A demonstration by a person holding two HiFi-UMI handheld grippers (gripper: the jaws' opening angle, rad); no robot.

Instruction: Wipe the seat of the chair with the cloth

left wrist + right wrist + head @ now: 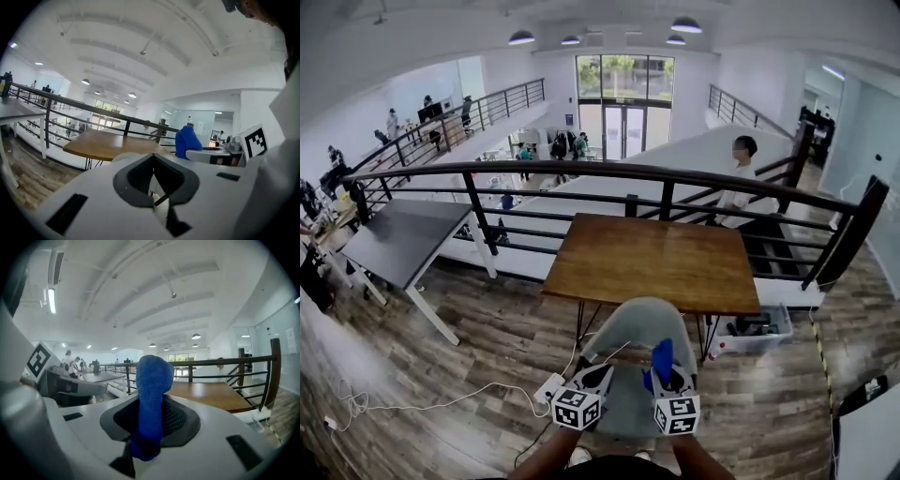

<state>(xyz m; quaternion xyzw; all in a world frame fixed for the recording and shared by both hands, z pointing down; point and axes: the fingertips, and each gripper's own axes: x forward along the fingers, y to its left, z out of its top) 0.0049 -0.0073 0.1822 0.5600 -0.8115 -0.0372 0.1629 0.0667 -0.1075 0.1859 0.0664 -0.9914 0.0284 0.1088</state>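
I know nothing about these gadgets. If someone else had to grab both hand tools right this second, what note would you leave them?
Right gripper: shut on the blue cloth, which sticks up out of its jaws.
Left gripper: shut, holding nothing.
Both hang above the grey chair, which stands at the wooden table.
Done: cloth is in the gripper.
Left: the cloth is not yet on the seat; lower it and wipe the seat.
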